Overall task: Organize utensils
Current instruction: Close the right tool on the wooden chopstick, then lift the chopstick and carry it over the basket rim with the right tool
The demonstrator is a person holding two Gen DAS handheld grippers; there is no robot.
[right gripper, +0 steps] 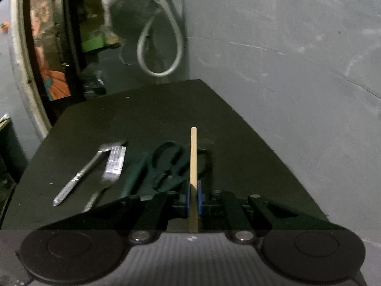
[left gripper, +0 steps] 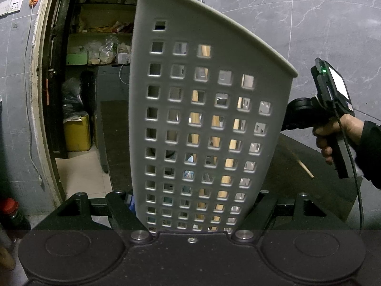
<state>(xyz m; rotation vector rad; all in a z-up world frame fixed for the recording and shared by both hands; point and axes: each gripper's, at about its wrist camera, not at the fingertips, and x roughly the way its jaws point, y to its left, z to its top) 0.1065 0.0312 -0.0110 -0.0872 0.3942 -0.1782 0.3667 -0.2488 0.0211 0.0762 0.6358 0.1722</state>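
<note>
A tall grey utensil holder (left gripper: 209, 54) with square holes fills the left wrist view, and my left gripper (left gripper: 193, 205) is shut on its lower part. Wooden sticks (left gripper: 229, 143) show through the holes. In the right wrist view my right gripper (right gripper: 194, 197) is shut on a wooden chopstick (right gripper: 193, 152), whose far end points away over the dark table (right gripper: 238, 143). Black scissors (right gripper: 171, 166) lie just left of the chopstick. Further left lie a metal utensil with a ridged head (right gripper: 114, 164) and a slim metal one (right gripper: 81, 174).
A person's hand (left gripper: 333, 131) holds the right gripper's handle (left gripper: 340, 157) right of the holder. A wooden stick (left gripper: 304, 168) shows on the table below it. Grey marbled wall stands behind. An open doorway with shelves (left gripper: 102, 47) is at the left, and a hose loop (right gripper: 162, 35) hangs beyond the table.
</note>
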